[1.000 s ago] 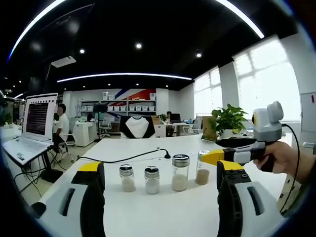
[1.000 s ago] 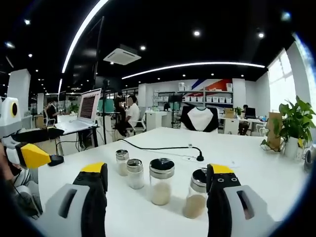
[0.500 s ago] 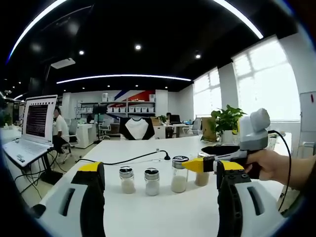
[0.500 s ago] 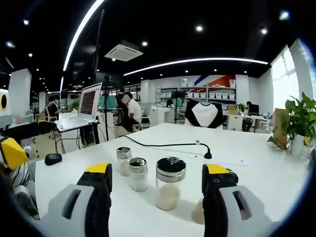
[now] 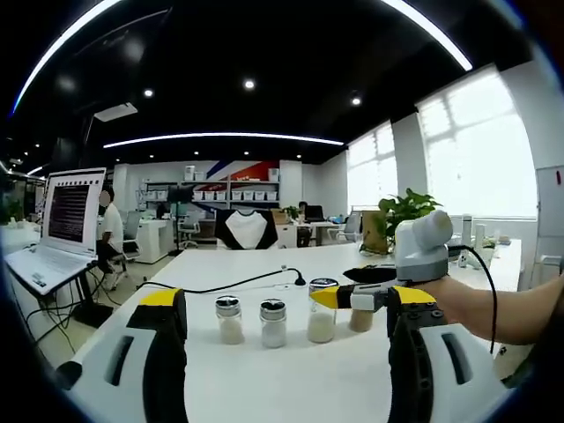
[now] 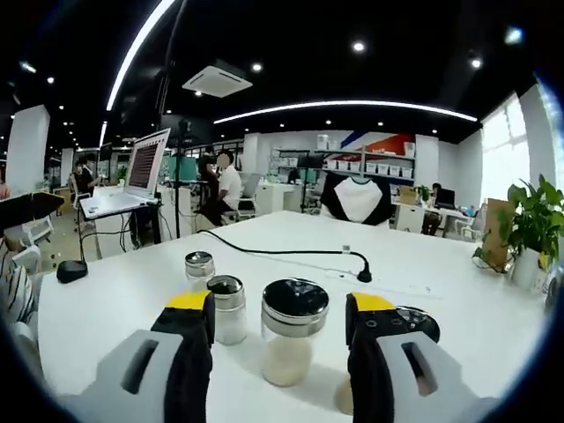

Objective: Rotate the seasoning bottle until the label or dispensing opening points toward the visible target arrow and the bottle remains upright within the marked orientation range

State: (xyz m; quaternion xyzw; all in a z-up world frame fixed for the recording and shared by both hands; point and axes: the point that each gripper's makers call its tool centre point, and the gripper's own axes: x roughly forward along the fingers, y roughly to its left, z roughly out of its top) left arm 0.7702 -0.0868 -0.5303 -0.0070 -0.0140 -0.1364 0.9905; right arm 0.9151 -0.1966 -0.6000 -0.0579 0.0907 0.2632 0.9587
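Four glass seasoning bottles with metal lids stand upright in a row on the white table (image 5: 291,379). The tallest bottle (image 6: 292,342), holding pale powder, sits between the jaws of my right gripper (image 6: 282,304). That gripper is open, with a gap on each side of the bottle. In the left gripper view the same bottle (image 5: 321,314) is third from the left, and the right gripper (image 5: 339,300) reaches in from the right at lid height. My left gripper (image 5: 284,300) stays open, back from the row. A brownish bottle (image 6: 405,322) is partly hidden behind a jaw.
Two small bottles (image 5: 230,319) (image 5: 273,322) stand left of the tall one. A black cable (image 6: 291,251) crosses the table behind the row. A laptop (image 5: 62,225) stands at the far left, a potted plant (image 6: 529,220) at the right. A person sits in the background.
My right gripper has advanced toward the row and now has its jaws on either side of the tallest bottle. The left gripper and the bottles have stayed put.
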